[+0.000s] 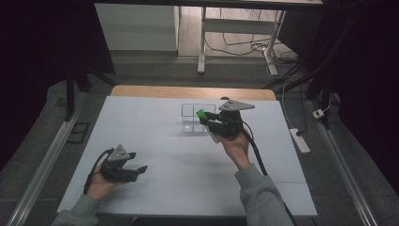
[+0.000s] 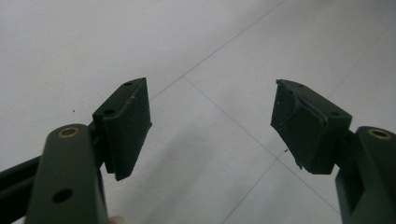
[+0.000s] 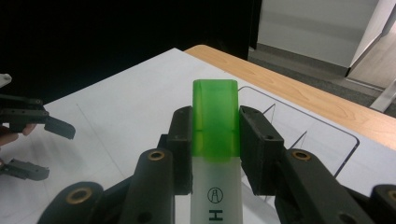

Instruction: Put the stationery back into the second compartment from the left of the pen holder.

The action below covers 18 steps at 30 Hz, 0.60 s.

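A highlighter with a green cap [image 3: 215, 120] and a white barrel is clamped between the pads of my right gripper [image 3: 215, 144], cap pointing away from the hand. From above, the right gripper [image 1: 207, 118] hovers by a clear open-topped box [image 1: 194, 117] in the middle of the white mat, the green cap [image 1: 201, 113] over the box's right part. My left gripper [image 1: 137, 162] rests low near the mat's front left, its jaws wide apart. Between those jaws [image 2: 212, 126] lies only bare white mat.
The white mat [image 1: 155, 141] covers a wooden table whose far edge [image 1: 188, 91] shows. Beyond stand desk legs and cables on the floor. A power strip [image 1: 299, 140] lies right of the table. The left gripper [image 3: 32, 140] appears at the left of the right gripper view.
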Motion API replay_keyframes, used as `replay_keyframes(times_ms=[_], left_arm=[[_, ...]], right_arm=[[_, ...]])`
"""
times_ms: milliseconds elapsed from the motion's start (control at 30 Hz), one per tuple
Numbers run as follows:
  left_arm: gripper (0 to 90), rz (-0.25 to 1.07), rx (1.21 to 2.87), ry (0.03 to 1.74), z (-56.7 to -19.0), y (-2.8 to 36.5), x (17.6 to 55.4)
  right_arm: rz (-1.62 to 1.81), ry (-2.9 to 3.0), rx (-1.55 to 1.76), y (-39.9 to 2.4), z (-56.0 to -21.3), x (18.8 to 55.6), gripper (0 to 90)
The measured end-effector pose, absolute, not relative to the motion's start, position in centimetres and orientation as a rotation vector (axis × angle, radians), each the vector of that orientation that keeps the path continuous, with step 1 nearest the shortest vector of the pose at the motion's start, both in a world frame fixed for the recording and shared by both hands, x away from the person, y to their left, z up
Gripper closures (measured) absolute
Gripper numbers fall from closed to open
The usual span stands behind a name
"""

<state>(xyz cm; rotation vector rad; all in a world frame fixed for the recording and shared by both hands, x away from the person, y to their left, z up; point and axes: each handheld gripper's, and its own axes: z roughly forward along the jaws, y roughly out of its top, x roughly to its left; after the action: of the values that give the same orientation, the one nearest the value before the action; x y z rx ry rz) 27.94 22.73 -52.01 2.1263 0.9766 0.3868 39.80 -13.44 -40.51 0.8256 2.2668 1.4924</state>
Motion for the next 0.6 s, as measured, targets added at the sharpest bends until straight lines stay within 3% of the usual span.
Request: replay_keyframes(times_ms=[600], left_arm=[[28.0, 0.385, 2.129, 0.984, -52.1, 22.8, 28.0]], right_arm=[[1.496, 2.223, 0.841, -12.9, -39.9, 42.3, 67.0]])
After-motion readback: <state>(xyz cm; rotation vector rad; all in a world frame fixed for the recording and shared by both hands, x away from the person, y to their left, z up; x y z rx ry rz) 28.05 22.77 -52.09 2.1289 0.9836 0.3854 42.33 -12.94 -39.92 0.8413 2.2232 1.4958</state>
